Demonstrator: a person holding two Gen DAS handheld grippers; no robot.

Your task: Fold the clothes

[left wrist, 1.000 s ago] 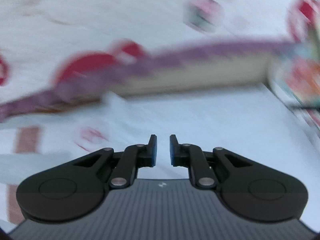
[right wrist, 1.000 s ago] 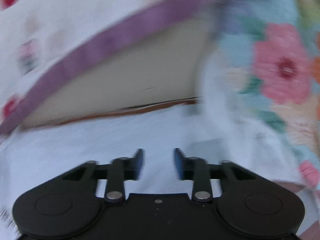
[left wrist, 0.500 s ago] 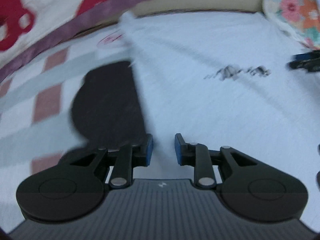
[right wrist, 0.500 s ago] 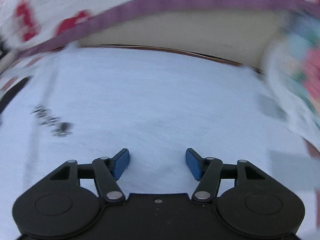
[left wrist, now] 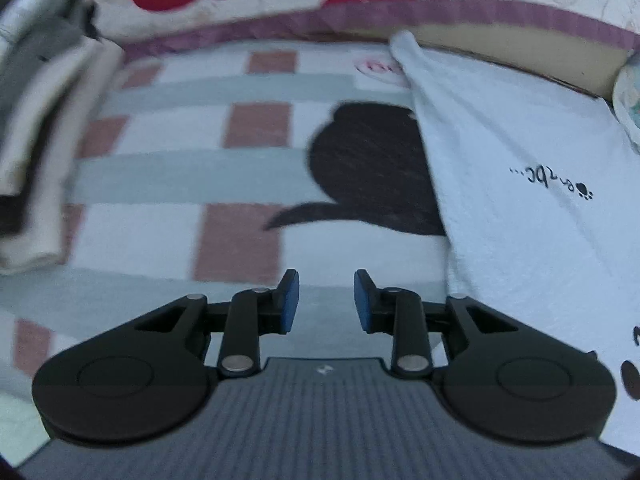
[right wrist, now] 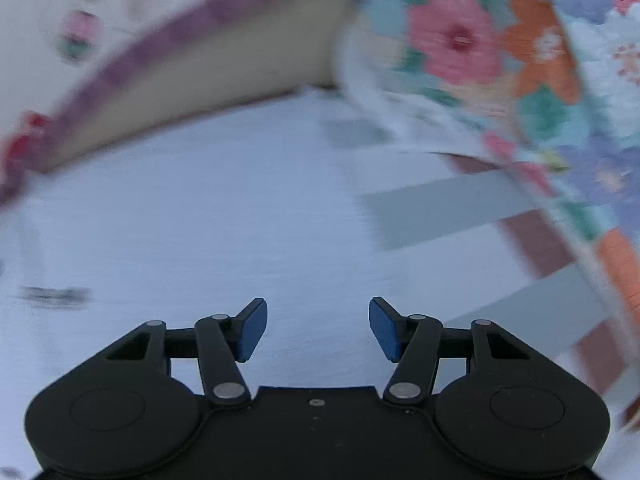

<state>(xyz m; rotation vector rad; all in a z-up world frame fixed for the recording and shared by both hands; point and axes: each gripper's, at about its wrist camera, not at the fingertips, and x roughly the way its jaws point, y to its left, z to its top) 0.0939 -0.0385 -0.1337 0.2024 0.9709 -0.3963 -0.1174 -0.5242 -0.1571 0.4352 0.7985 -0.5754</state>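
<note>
A white garment point(left wrist: 520, 140) with a small black print lies spread flat on a checked blanket point(left wrist: 160, 216). In the left wrist view it fills the right side. My left gripper point(left wrist: 326, 300) hovers over the blanket just left of the garment's edge; its jaws are opening and nothing is between the blue pads. In the right wrist view the white garment point(right wrist: 200, 220) covers the middle and left. My right gripper point(right wrist: 318, 328) hangs above it with jaws wide and closing slightly, nothing between them.
A stack of folded clothes point(left wrist: 40, 120) sits at the left. A padded wall with purple trim point(left wrist: 480, 16) and red prints borders the far side. Floral fabric point(right wrist: 500, 60) rises at the right. A dark shape point(left wrist: 372, 172) is printed on the blanket.
The left view has swung left off the white garment onto the checked blanket, and its jaws have widened. The right view swung toward the floral fabric; its jaws stand wider than a second ago.
</note>
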